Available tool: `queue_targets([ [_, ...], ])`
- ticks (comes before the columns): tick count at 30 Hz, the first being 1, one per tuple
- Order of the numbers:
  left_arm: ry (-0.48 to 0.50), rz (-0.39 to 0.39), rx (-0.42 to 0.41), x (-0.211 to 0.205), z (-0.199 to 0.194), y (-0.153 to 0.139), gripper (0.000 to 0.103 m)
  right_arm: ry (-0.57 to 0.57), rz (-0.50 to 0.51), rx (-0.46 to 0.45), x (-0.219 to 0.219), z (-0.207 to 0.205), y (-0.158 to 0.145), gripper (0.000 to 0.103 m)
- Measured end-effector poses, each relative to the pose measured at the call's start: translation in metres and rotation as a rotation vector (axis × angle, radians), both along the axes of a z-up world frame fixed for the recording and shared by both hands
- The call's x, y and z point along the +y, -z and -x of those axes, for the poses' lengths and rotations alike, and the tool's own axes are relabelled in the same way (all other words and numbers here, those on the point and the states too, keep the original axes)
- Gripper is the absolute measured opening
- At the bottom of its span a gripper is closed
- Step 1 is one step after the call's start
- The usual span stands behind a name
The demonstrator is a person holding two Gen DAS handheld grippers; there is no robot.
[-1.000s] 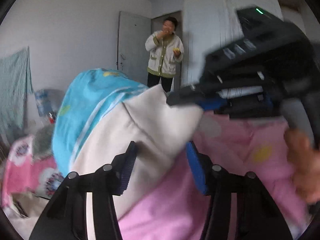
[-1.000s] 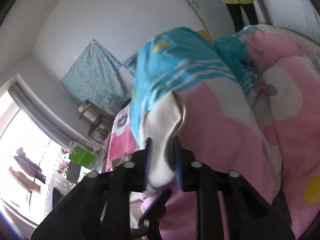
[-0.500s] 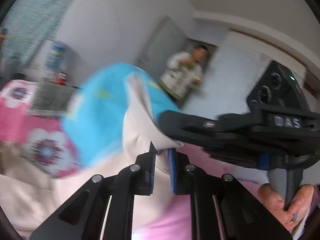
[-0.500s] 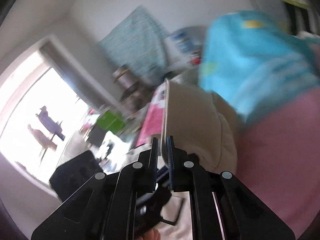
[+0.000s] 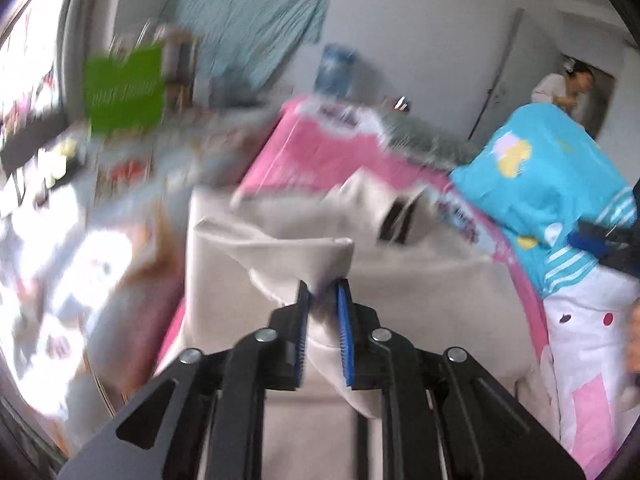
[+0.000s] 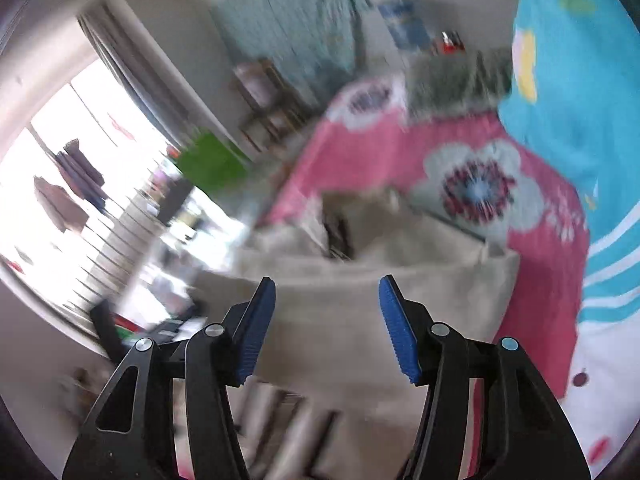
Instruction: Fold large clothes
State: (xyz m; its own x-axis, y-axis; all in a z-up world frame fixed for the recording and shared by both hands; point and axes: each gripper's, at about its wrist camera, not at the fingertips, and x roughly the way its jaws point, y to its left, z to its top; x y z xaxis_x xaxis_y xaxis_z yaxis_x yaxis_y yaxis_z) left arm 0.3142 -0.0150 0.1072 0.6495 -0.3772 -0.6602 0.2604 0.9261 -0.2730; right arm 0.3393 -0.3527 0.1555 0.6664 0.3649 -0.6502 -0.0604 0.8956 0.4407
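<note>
- far left in both views is a bright window [image 6: 80, 200] with a green box [image 5: 126, 90] near it; both are blurred.
- the large cream fabric garment [image 5: 420, 300] lies spread on the pink flowered bed cover [image 6: 380, 160], its long axis apparently running from near to far, with its collar end at the far side.
- the left gripper [image 5: 322, 300] has its blue-padded fingers [image 5: 344, 336] nearly pressed together, pinching a raised fold of the cream garment; they have eased slightly apart in the last moment, but cloth is plainly caught between them.
- in the right wrist view, the right gripper [image 6: 326, 296] has its fingers [image 6: 394, 320] spread wide. they have just been opening, and nothing sits between them; the cream garment [image 6: 360, 312] lies flat just beyond and below the tips.
- judgement: the right side of the fold looks laid down and let go, while the left side is not yet released.
- the relation that matters: the garment lies directly ahead of and under both pairs of fingers, and only the left hand holds it, so the left is the one placed to set its fold down or draw it across.
- to the right a bright blue patterned quilt [image 5: 552, 176] is heaped on the bed, just beside the garment's right edge.
- far right, a person [image 5: 560, 88] stands in a doorway, well apart.
</note>
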Motion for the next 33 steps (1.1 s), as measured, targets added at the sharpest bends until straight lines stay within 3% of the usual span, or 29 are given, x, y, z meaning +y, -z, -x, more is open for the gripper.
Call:
queue_targets([
  [2, -0.017, 0.018, 0.023, 0.020, 0.000, 0.012, 0.021, 0.006, -0.022, 0.053, 0.002, -0.006, 0.041, 0.052],
  [4, -0.029, 0.121, 0.071, 0.052, 0.002, 0.022, 0.028, 0.012, -0.043, 0.063, 0.003, 0.003, 0.065, 0.052],
  [6, -0.048, 0.240, 0.113, 0.080, -0.008, 0.028, 0.047, 0.033, 0.023, 0.060, 0.006, 0.010, 0.080, 0.052],
  [8, -0.066, 0.379, 0.160, 0.099, -0.019, 0.030, 0.056, 0.029, 0.091, 0.057, 0.011, 0.012, 0.088, 0.052],
  [10, -0.084, 0.456, 0.217, 0.106, -0.038, 0.036, 0.059, 0.016, 0.154, 0.053, 0.018, 0.014, 0.096, 0.052],
  [14, -0.132, 0.355, 0.342, 0.091, -0.070, 0.062, 0.056, 0.000, 0.230, 0.023, 0.023, 0.017, 0.104, 0.048],
  [15, -0.140, 0.349, 0.342, 0.089, -0.072, 0.065, 0.035, 0.002, 0.233, 0.017, 0.023, 0.017, 0.105, 0.048],
  [16, -0.157, 0.330, 0.308, 0.084, -0.070, 0.061, 0.027, 0.008, 0.235, 0.010, 0.023, 0.017, 0.105, 0.048],
  [17, -0.173, 0.282, 0.260, 0.079, -0.069, 0.053, 0.012, 0.017, 0.238, -0.006, 0.023, 0.017, 0.103, 0.048],
  [20, -0.124, 0.162, 0.040, 0.060, -0.053, 0.010, 0.004, 0.040, 0.264, -0.062, 0.024, 0.019, 0.094, 0.048],
  [22, -0.094, 0.141, -0.105, 0.051, -0.040, -0.021, 0.004, 0.051, 0.295, -0.106, 0.027, 0.018, 0.088, 0.048],
  [24, -0.091, 0.114, -0.221, 0.047, -0.031, -0.041, 0.004, 0.068, 0.344, -0.147, 0.030, 0.017, 0.085, 0.048],
  [25, -0.114, 0.073, -0.233, 0.047, -0.038, -0.038, 0.004, 0.081, 0.375, -0.160, 0.032, 0.014, 0.085, 0.048],
  [27, -0.147, 0.012, -0.164, 0.051, -0.057, -0.015, 0.004, 0.101, 0.415, -0.130, 0.032, 0.002, 0.093, 0.048],
  [29, -0.212, -0.076, -0.033, 0.058, -0.080, 0.030, 0.004, 0.116, 0.453, -0.103, 0.032, -0.007, 0.105, 0.048],
  [31, -0.234, -0.078, 0.075, 0.065, -0.089, 0.066, 0.007, 0.107, 0.515, -0.063, 0.035, -0.017, 0.122, 0.048],
  [33, -0.259, -0.101, 0.055, 0.062, -0.084, 0.064, 0.015, 0.125, 0.541, -0.082, 0.038, -0.015, 0.125, 0.049],
])
